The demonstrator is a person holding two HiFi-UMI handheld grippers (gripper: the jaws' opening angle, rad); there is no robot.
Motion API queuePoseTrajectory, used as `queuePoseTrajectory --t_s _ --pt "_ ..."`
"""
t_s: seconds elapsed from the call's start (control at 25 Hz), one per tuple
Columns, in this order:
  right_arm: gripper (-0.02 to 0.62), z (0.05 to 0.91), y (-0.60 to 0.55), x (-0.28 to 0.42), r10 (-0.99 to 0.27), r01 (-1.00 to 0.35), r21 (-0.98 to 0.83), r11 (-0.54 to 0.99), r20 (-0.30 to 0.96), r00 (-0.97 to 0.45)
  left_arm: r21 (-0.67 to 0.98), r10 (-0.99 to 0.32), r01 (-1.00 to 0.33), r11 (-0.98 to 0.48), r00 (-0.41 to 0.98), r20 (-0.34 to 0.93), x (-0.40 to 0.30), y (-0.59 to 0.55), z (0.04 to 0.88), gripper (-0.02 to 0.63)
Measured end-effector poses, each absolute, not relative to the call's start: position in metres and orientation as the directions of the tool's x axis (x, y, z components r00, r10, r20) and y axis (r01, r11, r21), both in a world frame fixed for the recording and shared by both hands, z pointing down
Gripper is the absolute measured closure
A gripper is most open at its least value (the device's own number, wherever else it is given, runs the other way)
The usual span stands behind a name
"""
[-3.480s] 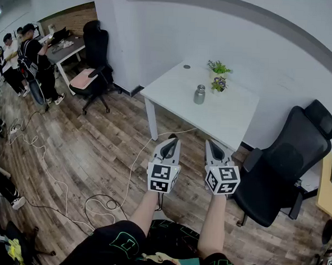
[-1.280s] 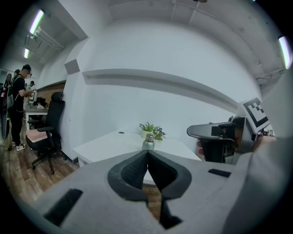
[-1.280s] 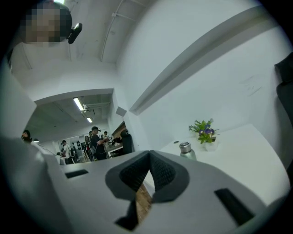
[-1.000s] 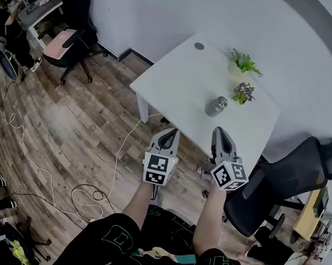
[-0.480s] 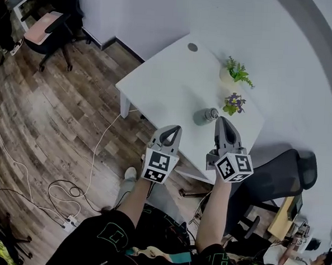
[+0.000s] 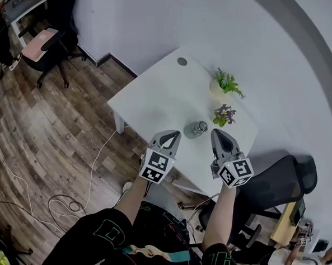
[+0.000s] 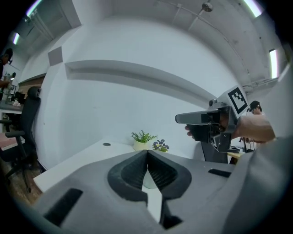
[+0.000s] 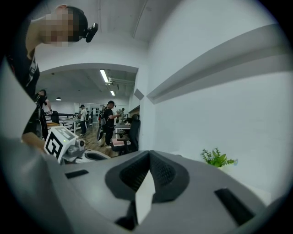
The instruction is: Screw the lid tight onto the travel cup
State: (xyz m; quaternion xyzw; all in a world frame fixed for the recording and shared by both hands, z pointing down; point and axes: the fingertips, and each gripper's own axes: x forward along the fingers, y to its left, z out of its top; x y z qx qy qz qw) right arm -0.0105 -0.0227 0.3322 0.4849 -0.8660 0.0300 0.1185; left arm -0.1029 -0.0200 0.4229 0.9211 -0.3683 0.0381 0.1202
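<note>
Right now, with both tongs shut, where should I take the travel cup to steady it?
I'd open the left tongs and close them round the steel body of the travel cup, below the lid, coming level from the near table edge. It stands upright; the purple flower pot sits close behind it.

A white table (image 6: 157, 95) stands against a pale wall (image 6: 162, 17) on a wood-plank floor (image 6: 49, 122), bearing a leafy green pot plant (image 6: 225, 82), a smaller purple-flowered plant (image 6: 223, 113) near it and a small round disc (image 6: 182, 61), with a black office chair (image 6: 278, 183) beside its right end and a white cable (image 6: 97, 158) trailing across the floor.
</note>
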Motion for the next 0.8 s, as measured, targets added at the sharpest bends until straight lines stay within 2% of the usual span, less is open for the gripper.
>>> queuePoseTrajectory --t_s 0.36,0.4,0.6,0.68,0.8 --pt "0.589 0.375 -0.053 0.030 -0.730 -0.765 0.004 0.644 0.303 -0.613 0.153 -0.590 -0.635 -0.758 0.766 0.256 -0.043 -0.050 0.457 0.592" --pt "0.589 0.379 -0.058 0.034 -0.716 -0.753 0.001 0.658 0.310 -0.625 0.151 -0.581 -0.630 -0.762 0.767 0.272 -0.038 -0.053 0.462 0.561" --pt "0.588 0.398 -0.074 0.044 -0.623 -0.666 -0.011 0.746 0.342 -0.703 0.125 -0.547 -0.608 -0.784 0.771 0.326 -0.020 -0.066 0.477 0.506" --pt "0.520 0.407 -0.074 0.043 -0.553 -0.600 -0.021 0.800 0.362 -0.750 0.120 -0.526 -0.594 -0.796 0.775 0.351 -0.015 -0.066 0.486 0.472" --pt "0.510 0.420 -0.071 0.043 -0.459 -0.510 -0.030 0.860 0.391 -0.797 0.119 -0.512 -0.592 -0.797 0.767 0.388 -0.009 -0.063 0.500 0.426"
